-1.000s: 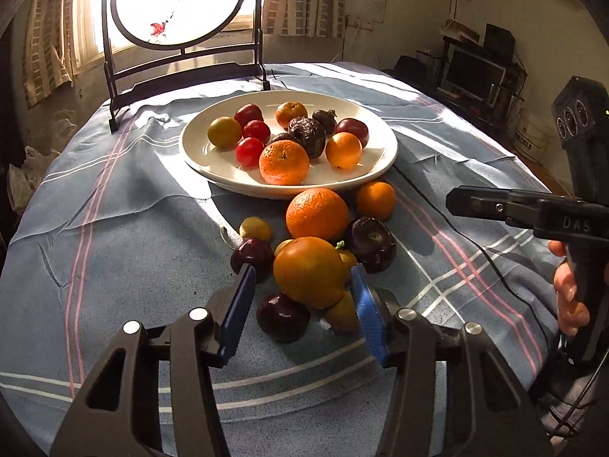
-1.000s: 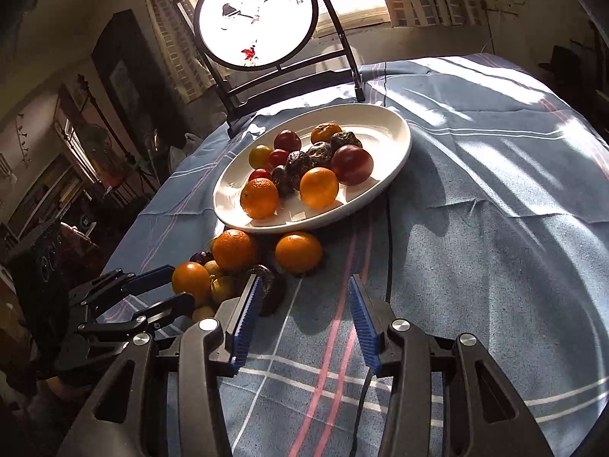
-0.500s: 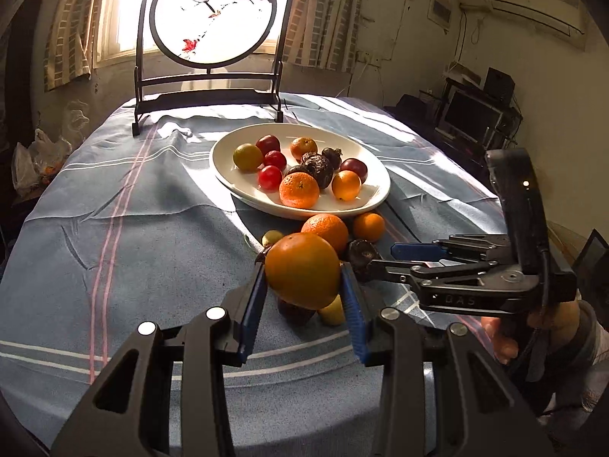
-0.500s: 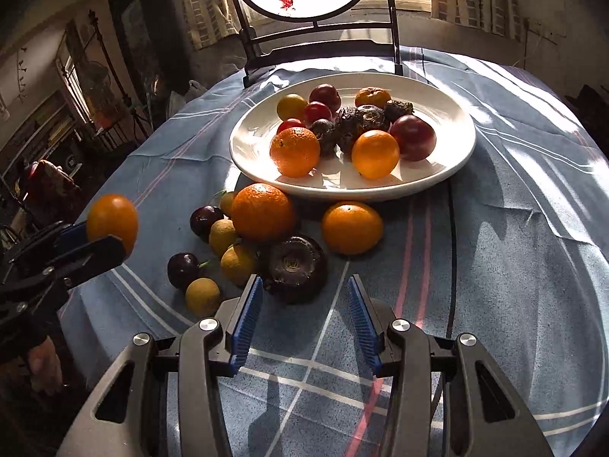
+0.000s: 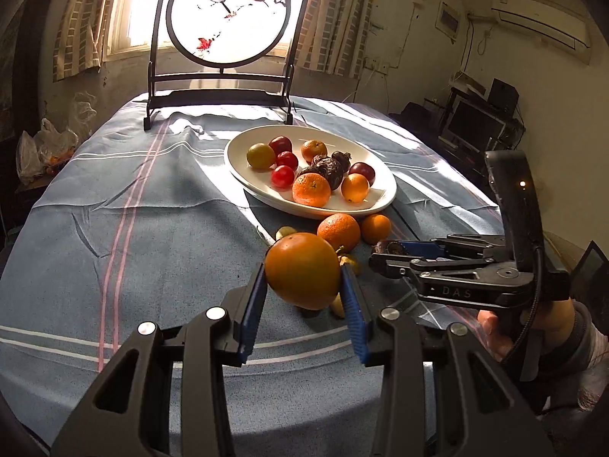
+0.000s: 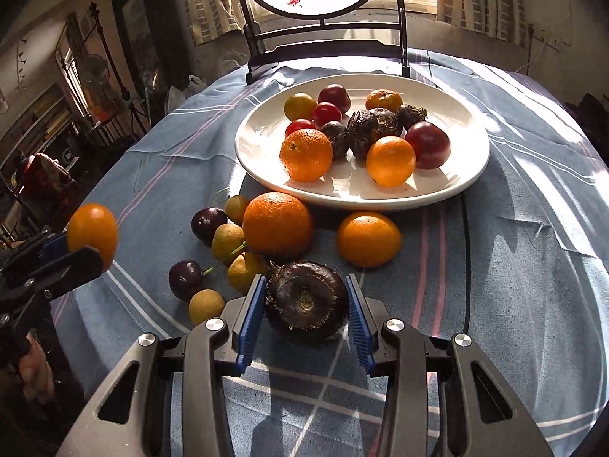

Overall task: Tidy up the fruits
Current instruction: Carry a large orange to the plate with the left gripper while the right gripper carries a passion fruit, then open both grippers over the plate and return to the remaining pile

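My left gripper [image 5: 303, 290] is clamped on a smooth orange fruit [image 5: 302, 271], both blue pads pressed to its sides, at the centre of the left wrist frame. A second ago that fruit sat in the loose pile on the cloth with my jaws spread wide around it; half a second ago I already had it pinched, and now it is raised clear of the pile, which shows below and behind it. In the right wrist view the same fruit [image 6: 92, 231] hangs at the left edge of the frame, above the blue striped tablecloth [image 6: 533, 266].

My right gripper [image 6: 304, 306] has come forward: a second ago it stood apart from the fruit, half a second ago the dark round fruit [image 6: 306, 297] lay just ahead of its tips, and now that fruit sits between the blue pads in the lower middle of the frame. The pads are at its sides, but I cannot tell whether they press on it; it rests on the cloth.

The white plate [image 6: 468, 175] in the upper middle holds oranges, red and dark fruit, unchanged. A big orange [image 6: 277, 224] and a smaller orange [image 6: 368, 238] lie below its rim.

The only writing I can read is "DAS" on the body of my right gripper [image 5: 384, 257], at the right of the left wrist frame.
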Tool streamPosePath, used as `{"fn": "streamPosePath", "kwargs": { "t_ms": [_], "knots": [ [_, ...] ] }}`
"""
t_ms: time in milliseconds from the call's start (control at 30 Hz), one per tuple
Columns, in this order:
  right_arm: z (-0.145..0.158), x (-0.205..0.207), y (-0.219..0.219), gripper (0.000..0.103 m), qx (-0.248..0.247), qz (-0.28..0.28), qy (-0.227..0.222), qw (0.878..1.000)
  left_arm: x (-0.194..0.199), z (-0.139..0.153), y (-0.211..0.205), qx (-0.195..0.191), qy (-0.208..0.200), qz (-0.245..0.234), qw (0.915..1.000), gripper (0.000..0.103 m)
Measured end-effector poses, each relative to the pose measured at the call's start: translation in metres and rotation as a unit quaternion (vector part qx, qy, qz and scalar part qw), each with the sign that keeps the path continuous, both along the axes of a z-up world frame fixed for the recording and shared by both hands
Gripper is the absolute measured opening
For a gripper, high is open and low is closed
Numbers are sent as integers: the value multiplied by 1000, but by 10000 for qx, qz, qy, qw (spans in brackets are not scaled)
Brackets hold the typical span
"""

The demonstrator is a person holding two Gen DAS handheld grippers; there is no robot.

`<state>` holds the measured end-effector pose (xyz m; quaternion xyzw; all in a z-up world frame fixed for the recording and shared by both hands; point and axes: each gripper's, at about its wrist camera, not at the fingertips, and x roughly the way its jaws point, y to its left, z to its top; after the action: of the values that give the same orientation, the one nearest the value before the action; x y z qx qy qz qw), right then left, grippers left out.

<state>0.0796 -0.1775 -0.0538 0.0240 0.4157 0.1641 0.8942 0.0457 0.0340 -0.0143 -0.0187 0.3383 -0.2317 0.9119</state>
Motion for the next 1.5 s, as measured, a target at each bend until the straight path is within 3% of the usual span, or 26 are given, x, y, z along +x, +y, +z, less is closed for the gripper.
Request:
{"fn": "streamPosePath", "kwargs": {
  "t_ms": [133, 300, 467, 633, 700, 767, 833, 1100, 1267, 1333, 1400, 1433, 1500],
  "knots": [
    [26, -2, -29, 42, 391, -189, -308, 9986, 12, 7, -7, -2, -27, -71, 10000, 38],
    [48, 30, -54, 42, 753, -424, -343, 9957, 51, 19, -25, 42, -101, -130, 9999, 38],
    [44, 69, -40, 42, 746, -412, -176, 9962, 107, 14, -43, 67, 163, -67, 9998, 38],
    [38, 85, -29, 44, 520, -548, -284, 9967, 146, -8, -49, 89, 707, 116, 9974, 38],
    [40, 79, -31, 46, 547, -542, -339, 9965, 143, -7, -43, 13, 677, 159, 9976, 41],
    [42, 68, -34, 48, 518, -535, -410, 9964, 132, -2, -38, 17, 553, 187, 9983, 56],
    [43, 56, -38, 48, 487, -544, -441, 9964, 115, 4, -33, 23, 405, 157, 9991, 65],
    [19, 11, -58, 49, 683, -612, -185, 9956, 36, -13, -32, 562, 454, -457, 9963, 66],
    [5, -3, -66, 49, 818, -726, -67, 9940, 23, -36, -33, 768, 661, -519, 9935, 65],
    [3, -5, -65, 49, 820, -726, -47, 9940, 26, -40, -31, 700, 735, -458, 9938, 63],
    [2, -7, -63, 49, 793, -702, -44, 9944, 30, -44, -32, 671, 781, -455, 9936, 45],
    [2, -8, -62, 49, 771, -691, -49, 9946, 32, -43, -31, 571, 775, -439, 9944, 44],
    [2, -10, -61, 49, 746, -661, -58, 9950, 37, -43, -28, 385, 848, -373, 9950, 29]
  ]
}}
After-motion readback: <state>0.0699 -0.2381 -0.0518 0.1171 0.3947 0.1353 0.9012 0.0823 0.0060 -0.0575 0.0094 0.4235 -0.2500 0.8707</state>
